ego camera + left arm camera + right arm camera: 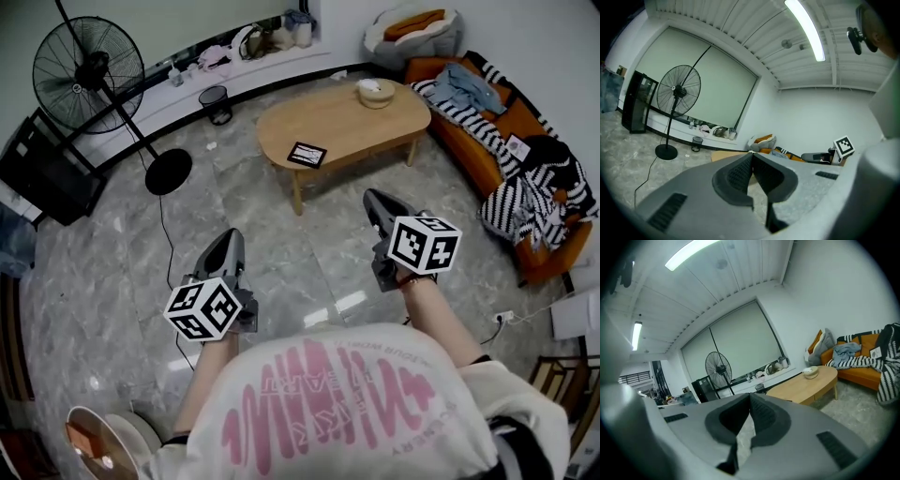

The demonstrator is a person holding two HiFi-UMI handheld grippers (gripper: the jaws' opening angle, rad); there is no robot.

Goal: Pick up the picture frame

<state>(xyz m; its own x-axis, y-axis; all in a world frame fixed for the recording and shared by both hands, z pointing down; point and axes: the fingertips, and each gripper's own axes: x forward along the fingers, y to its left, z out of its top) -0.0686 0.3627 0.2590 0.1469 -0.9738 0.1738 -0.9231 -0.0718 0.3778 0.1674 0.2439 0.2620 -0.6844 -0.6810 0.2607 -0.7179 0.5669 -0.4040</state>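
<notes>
Your left gripper [228, 238] and right gripper [374, 199] both have their jaws together with nothing between them, and they hang over bare floor [281, 272] short of the table [349, 120]. The picture frame [307, 155] lies flat near the table's near edge; it looks light, stiff and probably breakable, so open up and pinch one border, not the face. The floor ahead is open, with the fan [80, 70] well off left and the sofa [487, 161] beyond the table's right end.
</notes>
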